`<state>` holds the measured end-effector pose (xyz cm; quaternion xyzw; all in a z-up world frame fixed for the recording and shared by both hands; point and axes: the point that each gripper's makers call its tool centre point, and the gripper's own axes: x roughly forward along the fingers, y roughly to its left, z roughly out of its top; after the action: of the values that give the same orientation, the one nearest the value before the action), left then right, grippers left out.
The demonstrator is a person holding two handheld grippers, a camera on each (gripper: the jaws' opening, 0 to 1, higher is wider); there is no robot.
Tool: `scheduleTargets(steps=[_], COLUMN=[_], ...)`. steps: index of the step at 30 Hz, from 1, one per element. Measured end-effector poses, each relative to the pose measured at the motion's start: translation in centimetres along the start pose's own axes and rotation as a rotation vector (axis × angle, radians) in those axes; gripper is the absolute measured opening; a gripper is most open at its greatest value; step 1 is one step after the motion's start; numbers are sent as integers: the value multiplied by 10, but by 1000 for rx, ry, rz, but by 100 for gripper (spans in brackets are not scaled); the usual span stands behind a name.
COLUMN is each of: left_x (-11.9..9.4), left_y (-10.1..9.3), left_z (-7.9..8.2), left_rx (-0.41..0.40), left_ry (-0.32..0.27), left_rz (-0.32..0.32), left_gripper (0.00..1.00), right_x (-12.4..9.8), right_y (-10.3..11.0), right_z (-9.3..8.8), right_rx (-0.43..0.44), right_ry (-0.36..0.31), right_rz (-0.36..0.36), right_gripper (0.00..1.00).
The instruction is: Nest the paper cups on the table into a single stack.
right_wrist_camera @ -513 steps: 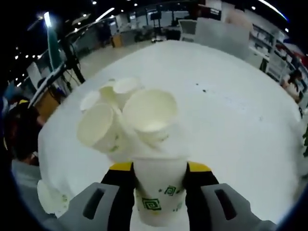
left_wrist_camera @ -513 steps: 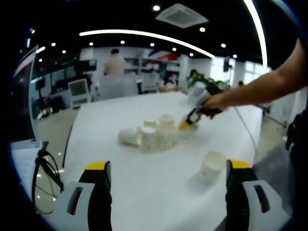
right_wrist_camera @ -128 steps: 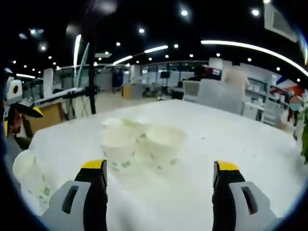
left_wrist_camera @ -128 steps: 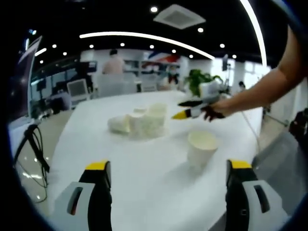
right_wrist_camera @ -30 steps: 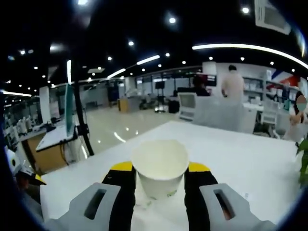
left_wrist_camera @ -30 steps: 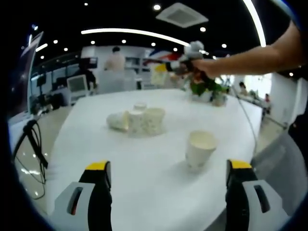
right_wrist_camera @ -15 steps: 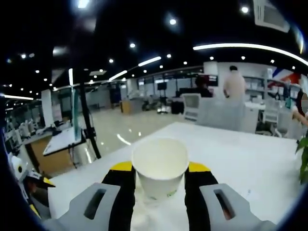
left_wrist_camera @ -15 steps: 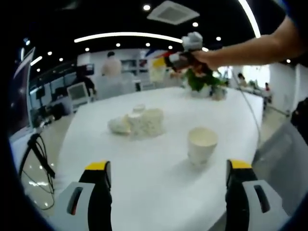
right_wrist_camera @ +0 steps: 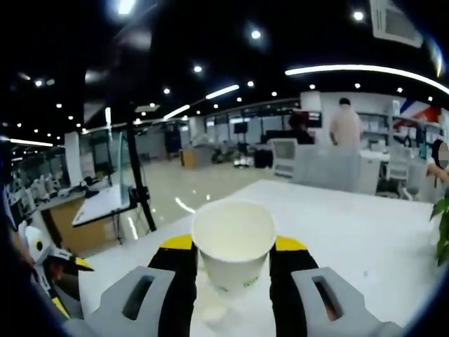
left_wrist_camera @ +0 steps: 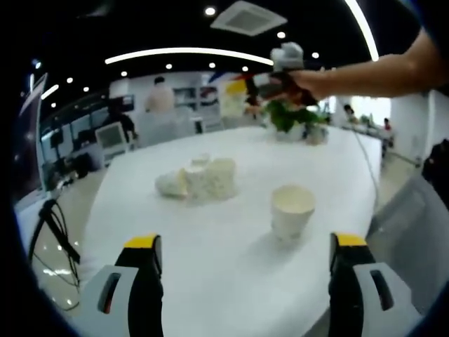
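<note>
Gripping one cup (right_wrist_camera: 233, 249), right tongs (right_wrist_camera: 233, 263)

Both views are being lit from above by ceiling spots and curved light strips (left_wrist_camera: 189, 53). Edges are being bent by fisheye distortion, and distant background is being rendered soft.

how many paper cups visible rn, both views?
At least 5, cluster hard to separate: one white paper cup clamped in the right gripper, one lone upright cup near the left gripper, roughly three in the far cluster; more may be hidden.
</note>
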<state>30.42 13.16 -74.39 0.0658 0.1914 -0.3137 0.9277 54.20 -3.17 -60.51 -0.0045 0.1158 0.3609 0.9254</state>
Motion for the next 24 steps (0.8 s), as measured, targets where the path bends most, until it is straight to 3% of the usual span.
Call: scheduleTargets(steps=[24], left_x=[2], left_y=[-4], left_z=[0], left_rx=[21], left_ry=[5], left_rz=[-6], left_gripper=[99], right_x=[-38], right_y=[52], right_z=[-23], right_rx=[-21], right_ry=[-11], right_rz=[55], right_gripper=[37])
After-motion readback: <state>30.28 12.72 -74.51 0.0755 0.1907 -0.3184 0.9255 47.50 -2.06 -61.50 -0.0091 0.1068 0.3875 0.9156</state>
